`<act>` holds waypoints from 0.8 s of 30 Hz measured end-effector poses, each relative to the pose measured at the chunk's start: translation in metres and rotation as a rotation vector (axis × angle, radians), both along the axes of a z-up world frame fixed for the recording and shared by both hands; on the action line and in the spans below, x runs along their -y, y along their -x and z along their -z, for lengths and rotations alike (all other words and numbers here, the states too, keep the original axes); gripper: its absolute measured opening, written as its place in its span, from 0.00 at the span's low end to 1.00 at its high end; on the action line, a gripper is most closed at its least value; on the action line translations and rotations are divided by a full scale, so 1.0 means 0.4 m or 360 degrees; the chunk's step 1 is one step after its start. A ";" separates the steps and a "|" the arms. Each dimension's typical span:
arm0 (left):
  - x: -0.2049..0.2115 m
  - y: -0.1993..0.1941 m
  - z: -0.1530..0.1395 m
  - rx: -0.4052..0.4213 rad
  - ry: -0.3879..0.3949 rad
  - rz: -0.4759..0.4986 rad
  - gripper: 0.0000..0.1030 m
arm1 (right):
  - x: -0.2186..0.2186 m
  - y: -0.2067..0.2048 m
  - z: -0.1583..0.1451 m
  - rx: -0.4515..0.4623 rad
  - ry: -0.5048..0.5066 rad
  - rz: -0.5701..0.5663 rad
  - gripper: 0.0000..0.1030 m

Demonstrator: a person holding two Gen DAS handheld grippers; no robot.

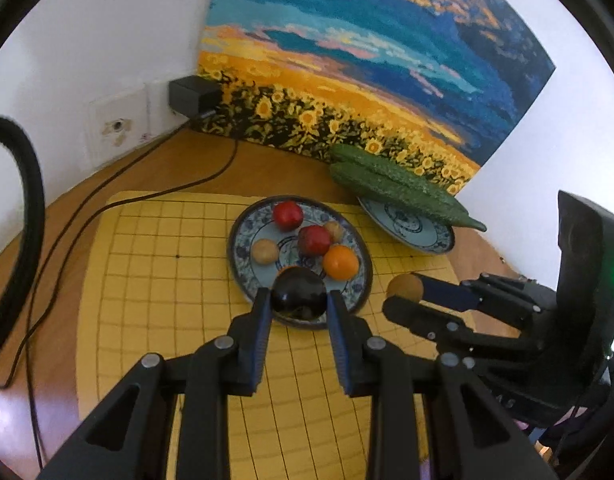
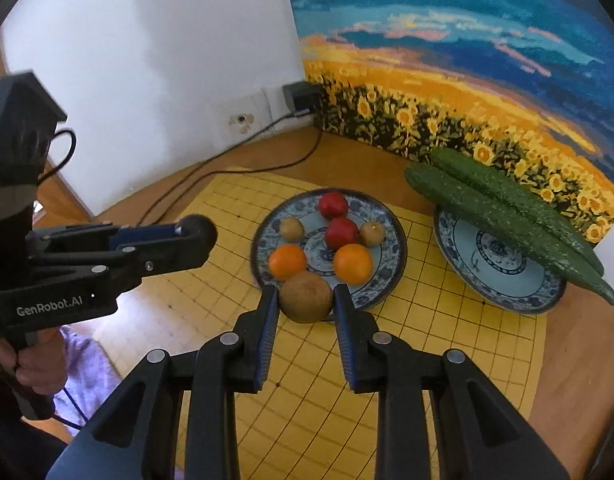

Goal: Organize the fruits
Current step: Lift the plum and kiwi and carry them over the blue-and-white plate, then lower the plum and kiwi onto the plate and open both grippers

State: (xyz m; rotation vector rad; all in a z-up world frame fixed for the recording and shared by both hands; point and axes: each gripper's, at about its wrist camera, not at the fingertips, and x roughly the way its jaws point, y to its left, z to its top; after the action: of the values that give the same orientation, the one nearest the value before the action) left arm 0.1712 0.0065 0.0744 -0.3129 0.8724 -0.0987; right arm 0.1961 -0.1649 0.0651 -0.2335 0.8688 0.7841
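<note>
In the left wrist view my left gripper (image 1: 298,300) is shut on a dark purple round fruit (image 1: 299,290), just above the near rim of the blue-and-white fruit plate (image 1: 239,240). That plate holds two red fruits (image 1: 287,214), oranges (image 1: 340,261) and small brown fruits (image 1: 265,251). My right gripper (image 2: 305,296) is shut on a brown round fruit (image 2: 305,297) at the near edge of the same plate (image 2: 391,216). Beside it, the left gripper (image 2: 195,236) carries the dark fruit (image 2: 197,226). From the left wrist, the right gripper (image 1: 403,296) and its brown fruit (image 1: 405,286) show at right.
A second blue-and-white plate (image 2: 507,280) at the right carries two long cucumbers (image 2: 503,208). Both plates sit on a yellow gridded board (image 1: 155,280) on a wooden table. A sunflower painting (image 1: 347,80) leans on the wall behind. Black cables (image 1: 107,188) and a power adapter (image 1: 193,94) lie at left.
</note>
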 end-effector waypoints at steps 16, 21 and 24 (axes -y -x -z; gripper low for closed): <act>-0.092 -0.137 0.146 -0.0148 0.0202 0.0003 0.28 | -0.022 -0.194 0.068 -0.0082 -0.0020 0.0165 0.28; -0.087 -0.156 0.164 -0.0159 0.0288 0.0043 0.28 | -0.011 -0.234 0.110 -0.0223 -0.0100 0.0222 0.28; -0.091 -0.167 0.169 -0.0162 0.0355 0.0034 0.28 | -0.008 -0.241 0.113 -0.0231 -0.0138 0.0200 0.28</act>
State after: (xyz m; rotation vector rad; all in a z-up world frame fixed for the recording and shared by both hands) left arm 0.2379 0.0430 0.0069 -0.5210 0.9675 -0.2020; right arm 0.2924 -0.1616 0.0198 -0.0447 0.9743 0.7257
